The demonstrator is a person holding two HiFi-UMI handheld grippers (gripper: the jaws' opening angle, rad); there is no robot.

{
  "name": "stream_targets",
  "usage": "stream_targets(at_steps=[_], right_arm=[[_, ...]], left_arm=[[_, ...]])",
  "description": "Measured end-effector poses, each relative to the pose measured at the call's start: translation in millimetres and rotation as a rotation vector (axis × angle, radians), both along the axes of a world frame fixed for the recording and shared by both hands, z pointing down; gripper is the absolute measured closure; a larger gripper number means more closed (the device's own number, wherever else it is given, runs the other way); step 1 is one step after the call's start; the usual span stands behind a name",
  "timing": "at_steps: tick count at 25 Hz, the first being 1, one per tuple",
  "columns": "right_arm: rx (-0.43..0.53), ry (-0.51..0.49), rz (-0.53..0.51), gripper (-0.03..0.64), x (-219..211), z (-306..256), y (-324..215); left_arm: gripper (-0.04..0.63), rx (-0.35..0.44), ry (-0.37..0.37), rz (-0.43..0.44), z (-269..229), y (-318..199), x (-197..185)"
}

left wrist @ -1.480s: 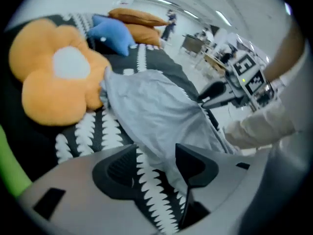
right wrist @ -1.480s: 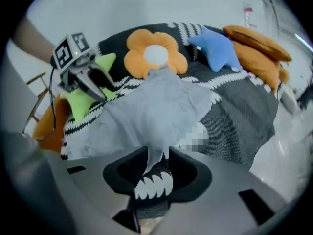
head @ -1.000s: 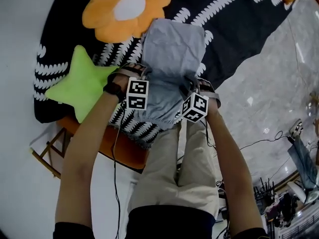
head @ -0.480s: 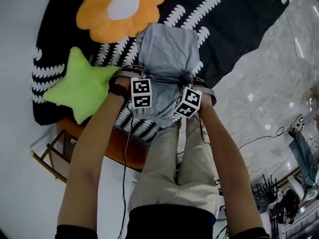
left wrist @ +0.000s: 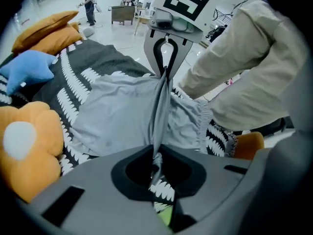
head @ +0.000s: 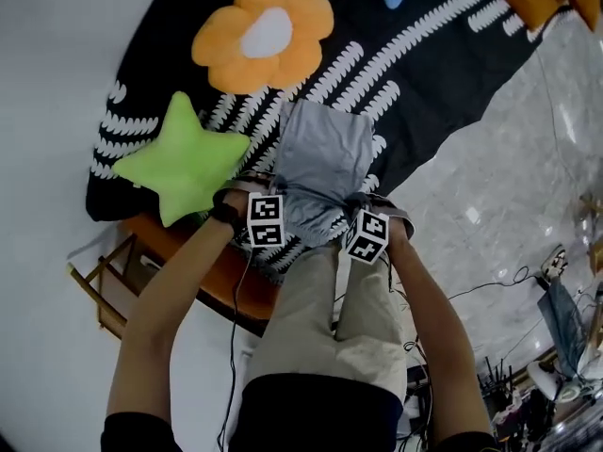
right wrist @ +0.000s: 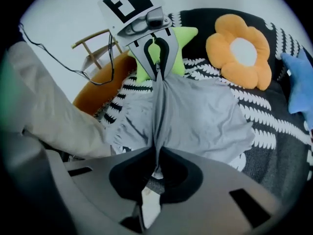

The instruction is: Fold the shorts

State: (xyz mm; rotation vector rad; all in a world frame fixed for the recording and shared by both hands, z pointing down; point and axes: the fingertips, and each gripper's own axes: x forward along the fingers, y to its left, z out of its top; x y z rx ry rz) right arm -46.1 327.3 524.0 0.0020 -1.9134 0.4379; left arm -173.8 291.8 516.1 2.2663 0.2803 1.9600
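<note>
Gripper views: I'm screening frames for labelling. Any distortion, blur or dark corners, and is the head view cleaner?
Left gripper view: strong fisheye, black corners, grey shorts reasonably sharp. Right gripper view: same bending and vignette, even light. Head view: curved edges, glare streaks on the marble floor, no obvious blur.

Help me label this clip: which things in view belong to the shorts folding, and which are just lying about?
Job in hand: grey shorts; left gripper, jaws have just been closing, shorts fabric pinched between them; right gripper, jaws shut on the shorts.
Lying about: orange flower cushion; green star cushion; blue star cushion; patterned cover underneath.
</note>
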Motion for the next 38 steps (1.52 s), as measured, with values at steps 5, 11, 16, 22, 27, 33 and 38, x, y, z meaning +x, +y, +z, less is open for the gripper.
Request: stream_targets(at_steps=[5,11,16,22,27,33,38], right_arm=[[0.008,-0.070,0.048,0.575,24.6,-47.4,-29.3],[0.106,-0.063,0.086,0.575,67.5,-94.9,-162.8],[0.203,-0.066,0.093,0.575,107.4,-164.5,-267.3],[0.421,-0.057,0.164,0.574,149.2,-254.7,-365.3],[0.525,-0.047,0.218,0.574,149.8,-245.0,-371.7],[0.532,0.022,0.208,0.574,78.9,-115.1,-339.5],[0.457,0.059,0.142,0.574,86.9,-29.0,-253.0]], left_arm=[[0.551,0.018,0.051,-0.045,-40.6,-24.2,16.5],[0.551,0.115,0.084,-0.074,-84.1,-147.4,53.7],[0.551,0.183,0.114,-0.118,-153.3,-245.2,90.5],[0.551,0.437,0.175,-0.029,-247.3,-350.9,136.6],[0.549,0.578,0.211,0.029,-234.9,-365.3,139.5],[0.548,0.531,0.132,-0.016,-104.6,-334.0,66.9],[0.548,0.432,0.115,0.051,-21.9,-258.4,78.2]])
